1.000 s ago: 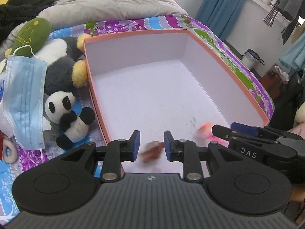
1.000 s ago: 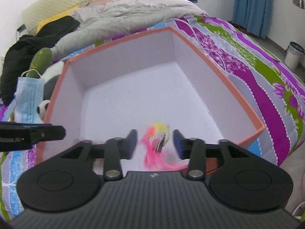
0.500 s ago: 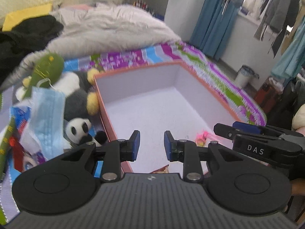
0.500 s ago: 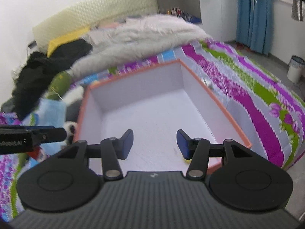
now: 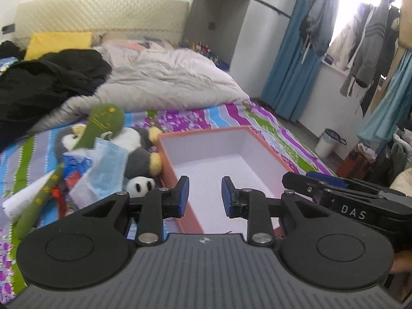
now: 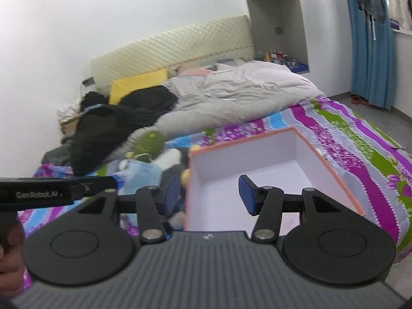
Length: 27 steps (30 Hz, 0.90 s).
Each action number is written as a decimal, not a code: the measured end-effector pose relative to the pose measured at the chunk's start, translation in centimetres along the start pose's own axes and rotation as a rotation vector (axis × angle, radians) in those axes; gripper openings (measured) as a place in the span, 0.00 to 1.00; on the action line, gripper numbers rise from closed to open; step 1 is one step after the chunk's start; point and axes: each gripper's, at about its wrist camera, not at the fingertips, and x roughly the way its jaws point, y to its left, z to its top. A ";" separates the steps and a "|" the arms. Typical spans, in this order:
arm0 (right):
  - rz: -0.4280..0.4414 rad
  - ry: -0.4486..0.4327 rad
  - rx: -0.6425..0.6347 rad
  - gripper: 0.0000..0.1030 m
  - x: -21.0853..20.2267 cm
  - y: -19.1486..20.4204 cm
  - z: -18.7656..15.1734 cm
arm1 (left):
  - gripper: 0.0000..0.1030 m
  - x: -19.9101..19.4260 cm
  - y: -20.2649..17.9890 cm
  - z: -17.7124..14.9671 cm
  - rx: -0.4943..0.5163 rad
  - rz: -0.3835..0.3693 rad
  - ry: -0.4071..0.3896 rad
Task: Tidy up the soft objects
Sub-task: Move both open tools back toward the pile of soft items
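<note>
Hovering above orange box [image 5: 180,180], white floor showing, left hand-held gripper [image 5: 205,193] and right hand-held gripper [image 6: 209,193] jaws apart, empty

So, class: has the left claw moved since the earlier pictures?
Yes. The left claw has pulled up and back from the orange box, which now looks smaller and farther below it.

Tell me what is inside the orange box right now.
The orange box shows only bare white floor and walls. Its near end is hidden behind the left gripper and right gripper, so anything lying there cannot be seen.
</note>
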 end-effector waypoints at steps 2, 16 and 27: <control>0.026 -0.003 -0.001 0.52 -0.5 0.9 -0.3 | 0.31 -1.6 0.6 -0.5 -0.016 0.009 -0.025; 0.121 0.062 -0.024 0.52 -1.1 5.6 -4.0 | 0.31 -6.3 5.5 -5.4 -0.093 0.076 -0.060; 0.160 0.134 -0.040 0.52 -0.1 8.0 -7.6 | 0.39 -6.5 8.7 -10.5 -0.148 0.152 -0.025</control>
